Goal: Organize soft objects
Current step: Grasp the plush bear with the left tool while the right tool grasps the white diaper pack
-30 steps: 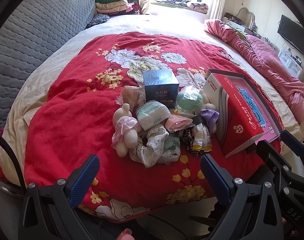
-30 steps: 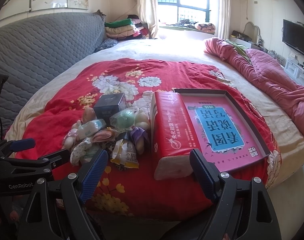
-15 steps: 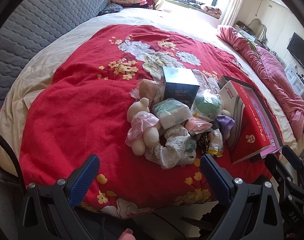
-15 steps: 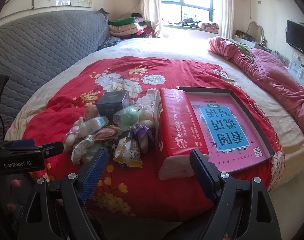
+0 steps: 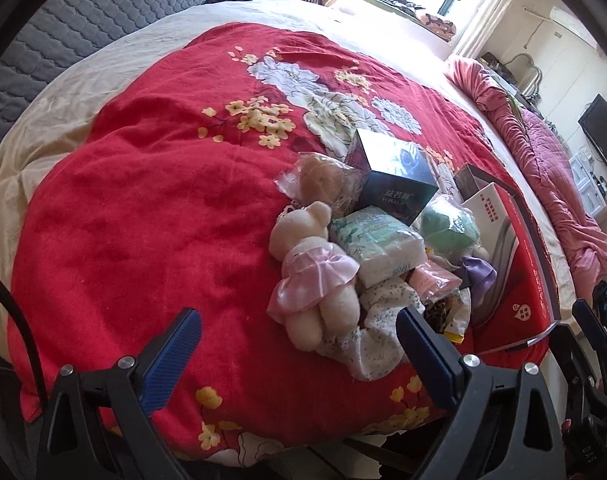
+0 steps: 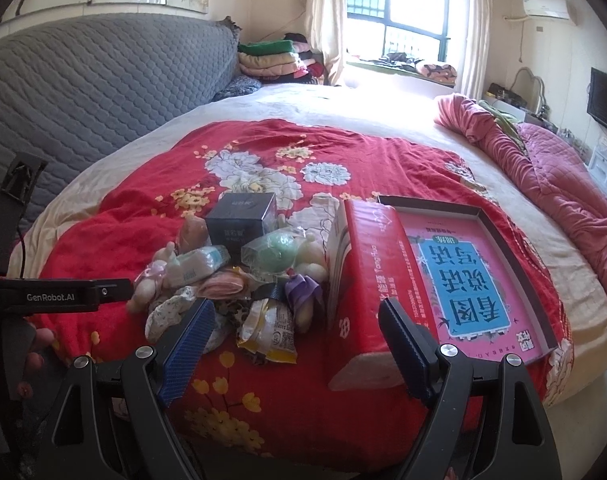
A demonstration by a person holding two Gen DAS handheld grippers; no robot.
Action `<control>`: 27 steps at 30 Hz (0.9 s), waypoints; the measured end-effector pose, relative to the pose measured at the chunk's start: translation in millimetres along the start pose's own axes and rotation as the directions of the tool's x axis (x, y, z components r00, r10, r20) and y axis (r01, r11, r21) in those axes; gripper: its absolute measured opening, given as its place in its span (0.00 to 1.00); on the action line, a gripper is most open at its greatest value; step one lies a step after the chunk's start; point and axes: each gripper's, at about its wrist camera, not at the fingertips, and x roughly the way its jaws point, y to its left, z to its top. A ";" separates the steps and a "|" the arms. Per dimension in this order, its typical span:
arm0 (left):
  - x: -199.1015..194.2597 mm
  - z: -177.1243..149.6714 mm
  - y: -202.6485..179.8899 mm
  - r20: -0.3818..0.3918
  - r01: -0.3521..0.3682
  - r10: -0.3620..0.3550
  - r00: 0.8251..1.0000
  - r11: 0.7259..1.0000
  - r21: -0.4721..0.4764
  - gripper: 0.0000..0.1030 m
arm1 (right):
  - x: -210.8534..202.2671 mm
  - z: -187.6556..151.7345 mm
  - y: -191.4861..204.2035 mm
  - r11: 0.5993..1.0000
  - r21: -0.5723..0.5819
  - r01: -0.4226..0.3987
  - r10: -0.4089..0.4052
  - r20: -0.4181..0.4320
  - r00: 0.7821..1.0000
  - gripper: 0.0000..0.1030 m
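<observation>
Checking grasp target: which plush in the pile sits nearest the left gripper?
The cream teddy bear in the pink dress, lying just ahead of the open left gripper. The bagged green plush lies farther back beside the dark box.

The black left gripper with blue-padded fingers tilts downward, its jaws wide and just closing slightly, nothing between; the matching right gripper gapes empty

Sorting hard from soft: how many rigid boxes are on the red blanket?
2: the dark cube box behind the toy pile, and the open tray box right of the red tissue pack. Others may be hidden.
</observation>
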 end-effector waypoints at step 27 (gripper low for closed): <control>67.0 21.7 30.9 -0.135 0.219 -0.226 0.965 0.974 -0.064 0.40 | 98.5 44.2 79.7 0.963 -0.205 -0.175 0.141 -0.171 0.975 0.82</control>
